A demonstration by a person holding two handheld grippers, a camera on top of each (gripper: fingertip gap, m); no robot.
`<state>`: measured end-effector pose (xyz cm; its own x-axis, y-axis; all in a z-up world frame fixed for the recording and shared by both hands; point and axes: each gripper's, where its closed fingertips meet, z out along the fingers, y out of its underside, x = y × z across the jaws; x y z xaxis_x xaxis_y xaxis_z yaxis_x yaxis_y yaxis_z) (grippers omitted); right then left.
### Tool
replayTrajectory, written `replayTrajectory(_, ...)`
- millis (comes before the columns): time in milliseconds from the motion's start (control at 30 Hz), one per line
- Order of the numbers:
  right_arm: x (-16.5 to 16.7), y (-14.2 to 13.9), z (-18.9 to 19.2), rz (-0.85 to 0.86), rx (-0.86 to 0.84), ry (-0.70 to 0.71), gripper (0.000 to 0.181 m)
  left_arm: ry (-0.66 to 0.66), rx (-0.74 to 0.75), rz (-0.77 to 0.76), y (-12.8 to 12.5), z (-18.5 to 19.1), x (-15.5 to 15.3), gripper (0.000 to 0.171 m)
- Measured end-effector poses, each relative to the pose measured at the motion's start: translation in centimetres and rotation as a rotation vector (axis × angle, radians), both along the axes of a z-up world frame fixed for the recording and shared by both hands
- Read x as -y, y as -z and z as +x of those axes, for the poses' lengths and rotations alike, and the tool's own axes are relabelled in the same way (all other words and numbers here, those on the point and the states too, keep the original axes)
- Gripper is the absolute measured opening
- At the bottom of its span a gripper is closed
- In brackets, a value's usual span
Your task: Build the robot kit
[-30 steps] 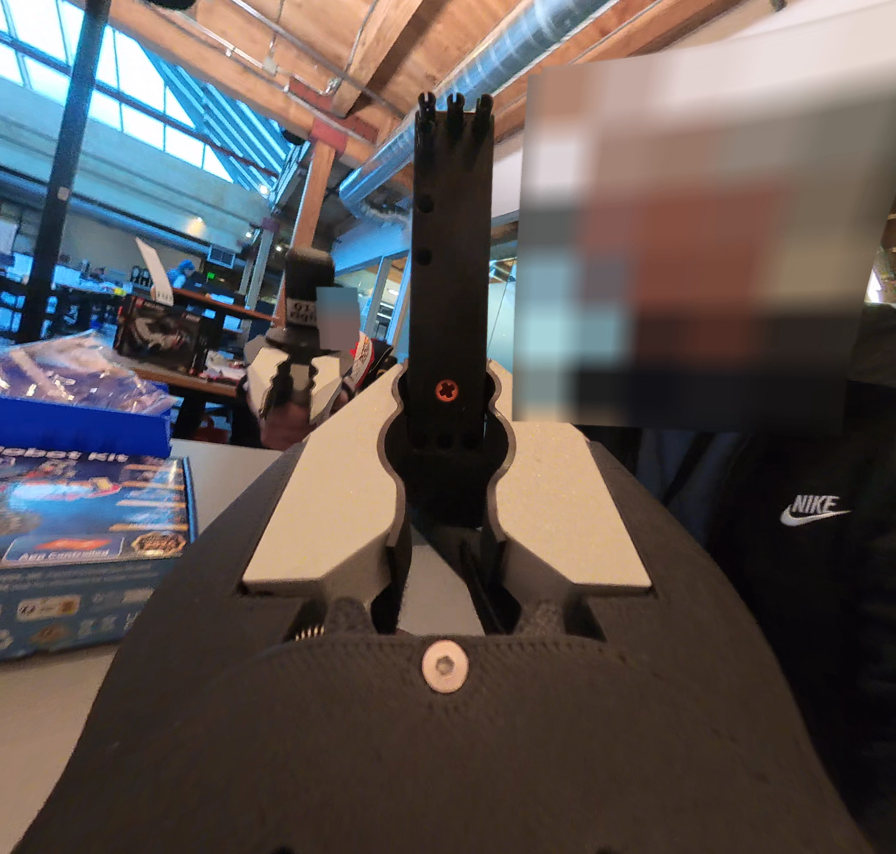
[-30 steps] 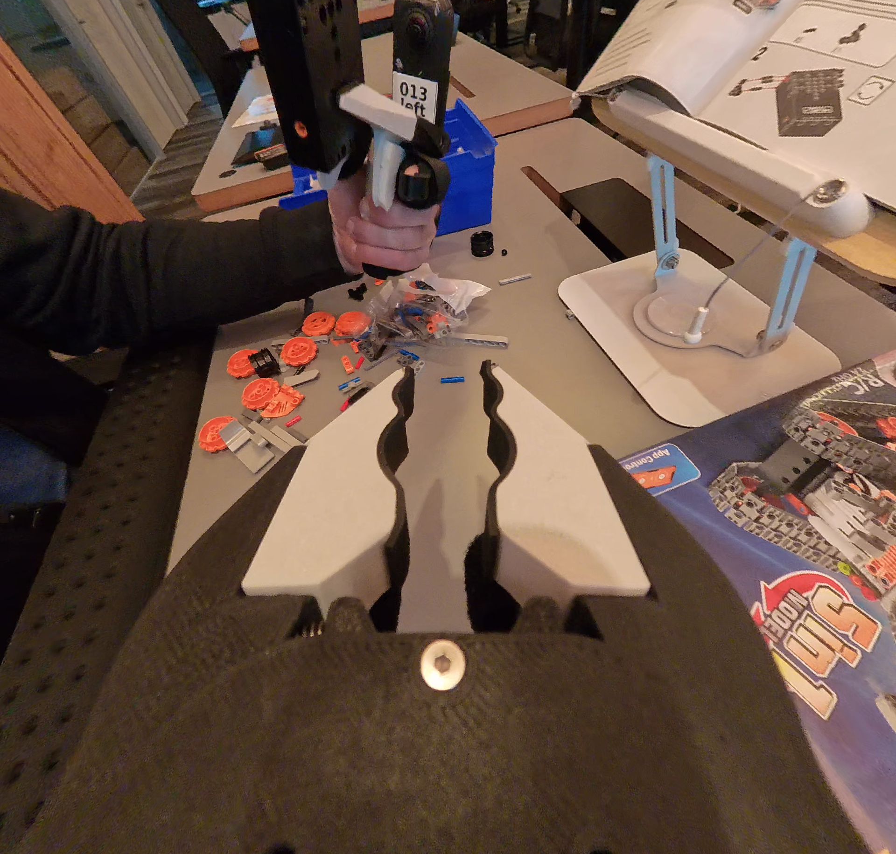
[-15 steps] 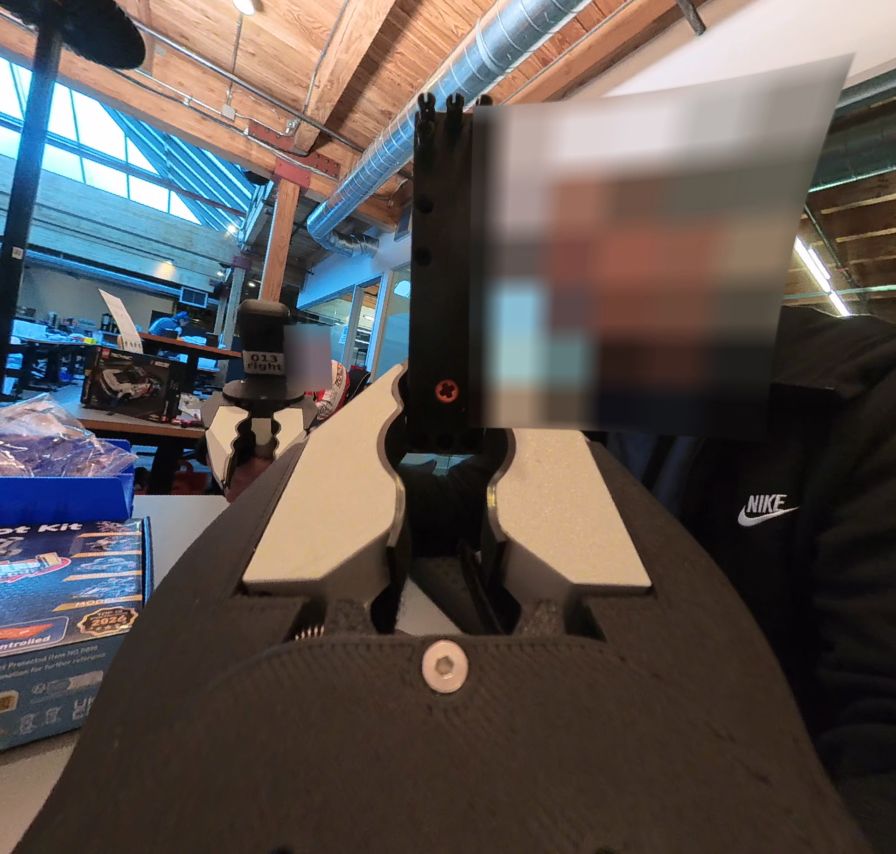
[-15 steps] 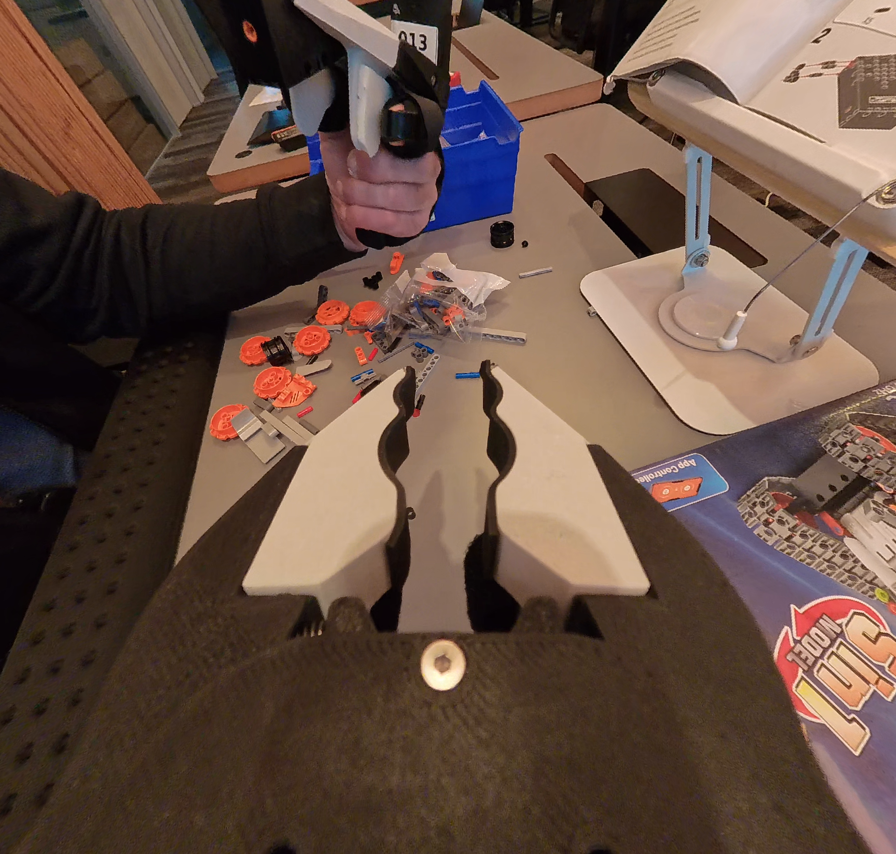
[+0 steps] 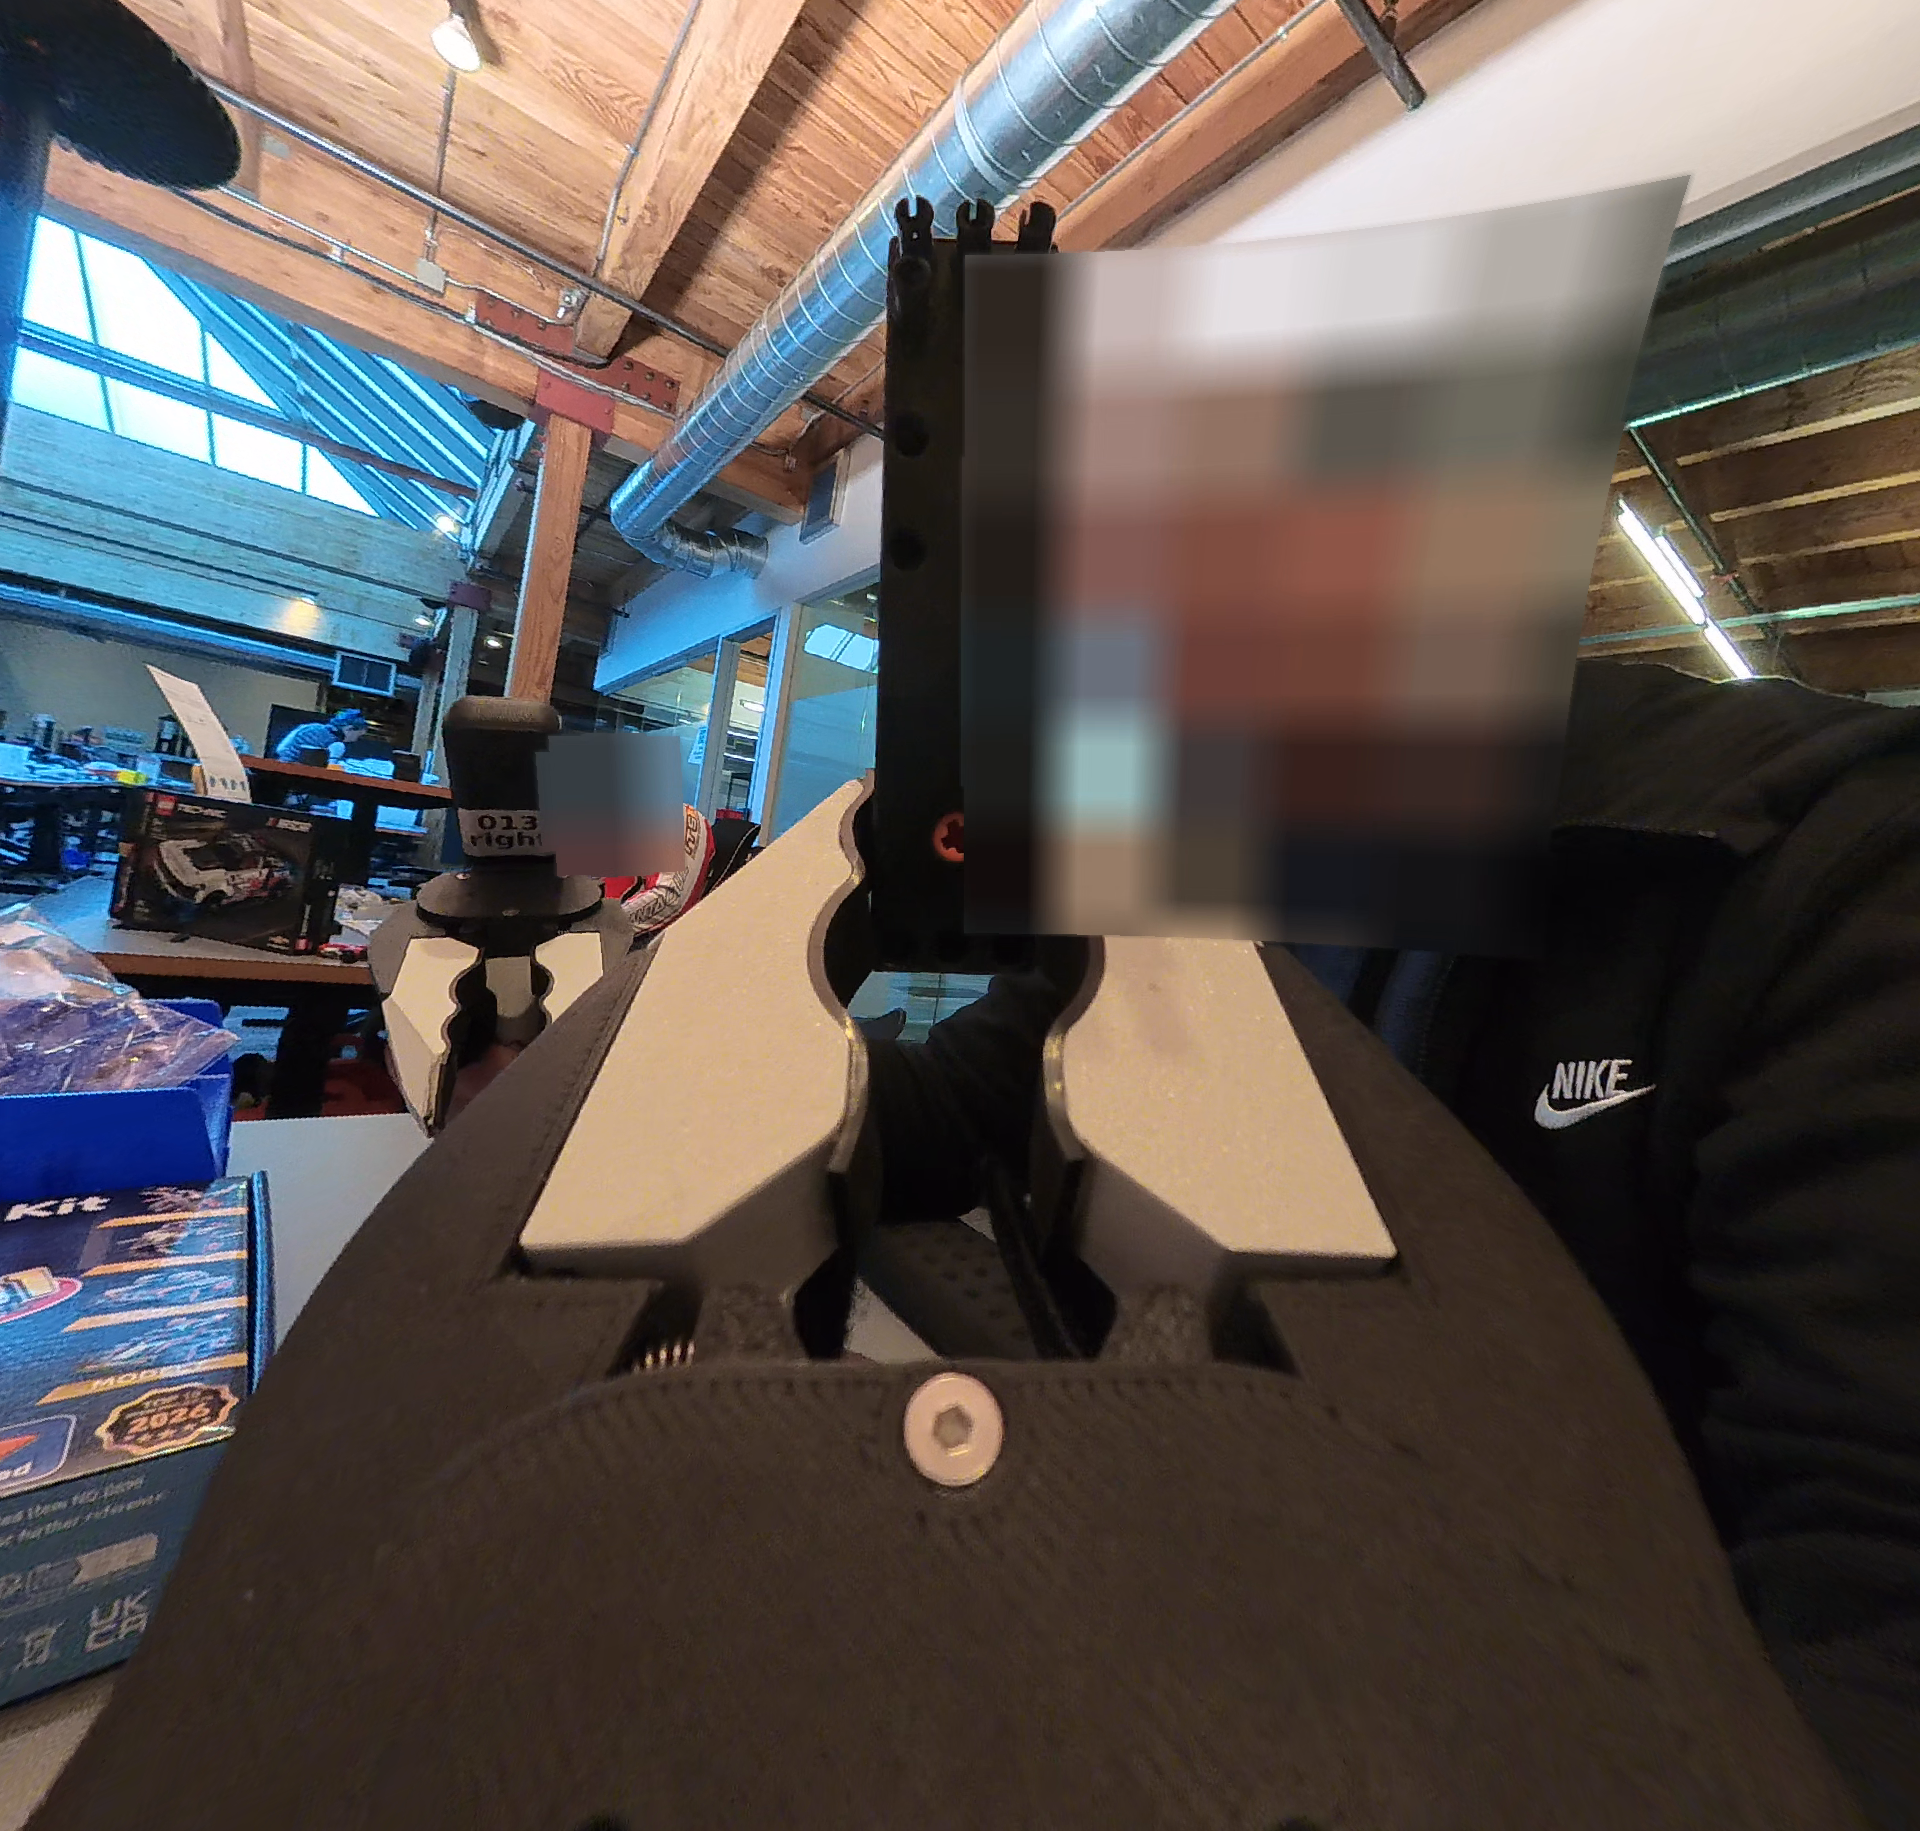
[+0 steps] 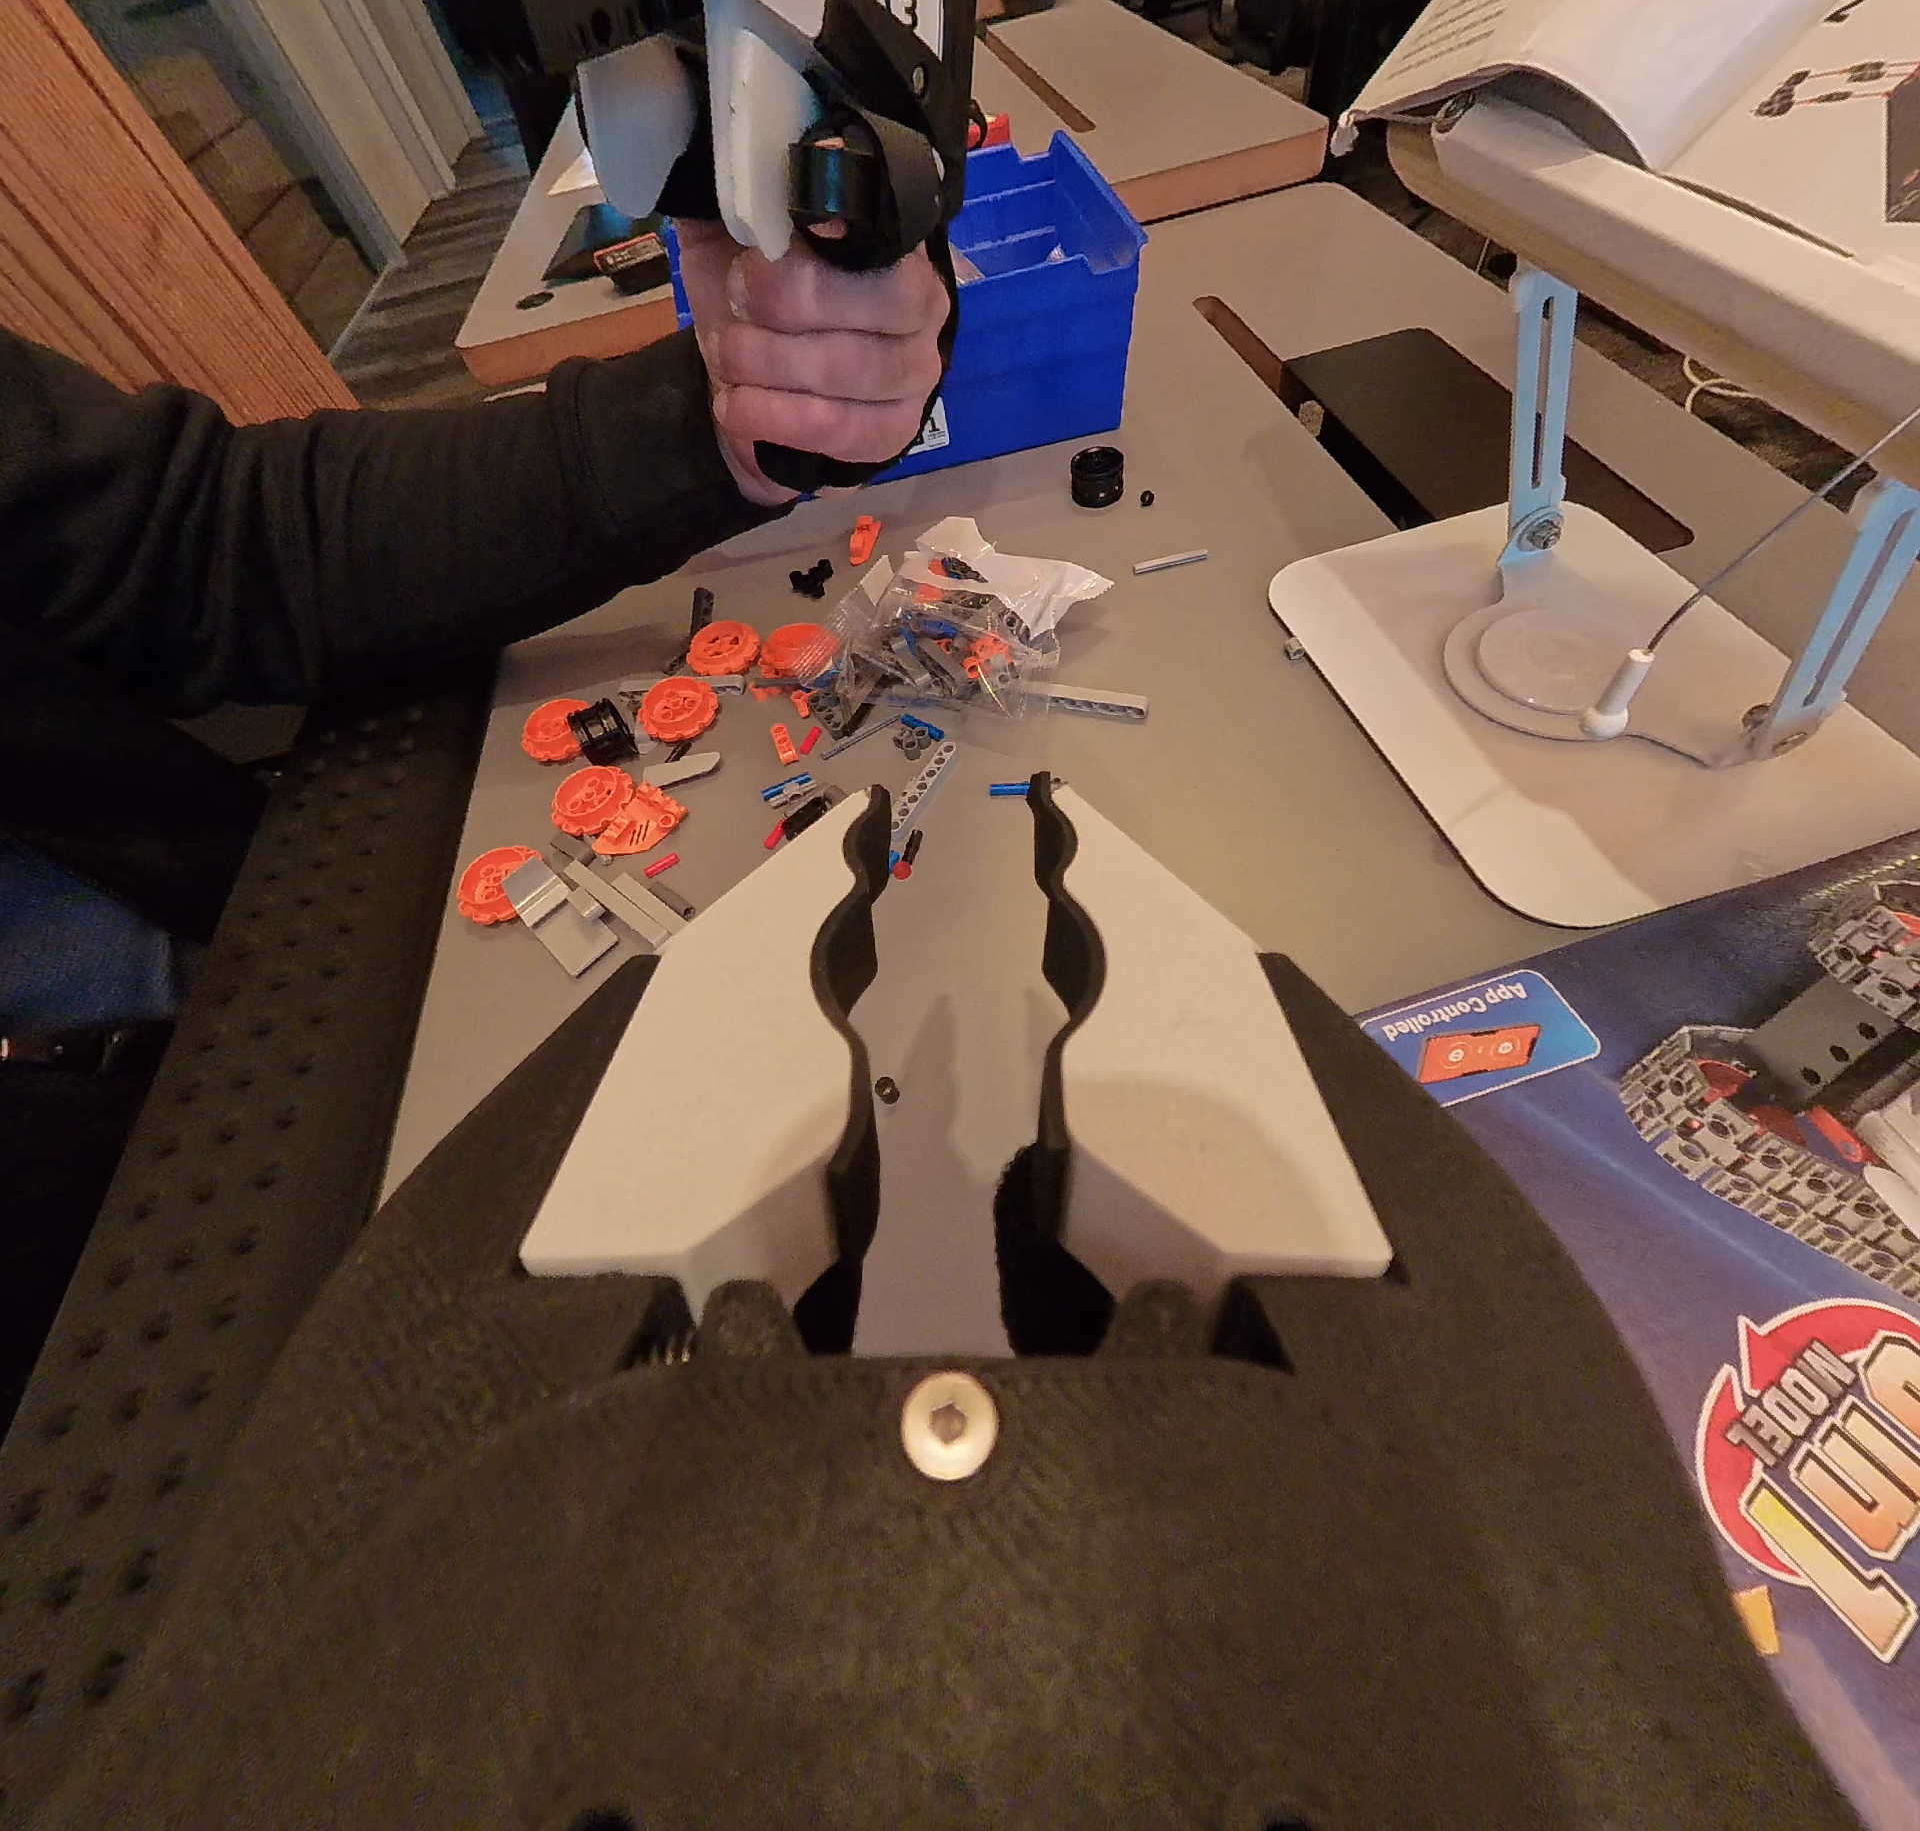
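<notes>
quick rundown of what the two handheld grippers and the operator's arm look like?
Both grippers match: left gripper and right gripper have a textured black printed body, pale grey wedge fingers with wavy black inner pads, and a silver hex screw at centre. Seen from the right wrist view, the left unit has a white trigger, a black strap and a white label. The sleeve is black.
</notes>
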<state>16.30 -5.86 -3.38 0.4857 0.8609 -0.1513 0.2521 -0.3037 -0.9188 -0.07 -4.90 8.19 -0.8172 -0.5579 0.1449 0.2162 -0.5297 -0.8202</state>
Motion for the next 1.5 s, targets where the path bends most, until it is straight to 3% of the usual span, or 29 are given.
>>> replayTrajectory(467,0.3,0.6,-0.4,-0.019,0.015,-0.024,0.027,-0.015,-0.022,0.031,0.4,-0.3,-0.2,0.024)
replayTrajectory(833,0.3,1.3,-0.5,-0.037,0.024,-0.032,0.027,0.034,0.112,0.051,-2.5,-3.2,1.4,0.025)
replayTrajectory(1100,0.4,1.5,-0.8,-0.043,0.028,-0.044,0.027,0.033,0.128,0.089,-3.4,-4.0,2.1,0.025)
replayTrajectory(1267,0.5,1.9,-0.9,-0.051,0.046,-0.053,0.028,-0.156,-0.119,0.223,-0.7,0.2,1.6,0.024)
replayTrajectory(1367,0.6,2.6,-0.8,-0.06,0.089,-0.054,0.029,-0.386,-0.354,0.356,2.8,3.8,-0.4,0.025)
replayTrajectory(1500,0.8,4.2,-0.7,-0.075,0.182,-0.057,0.031,-0.555,-0.613,0.455,7.8,6.4,-2.4,0.024)
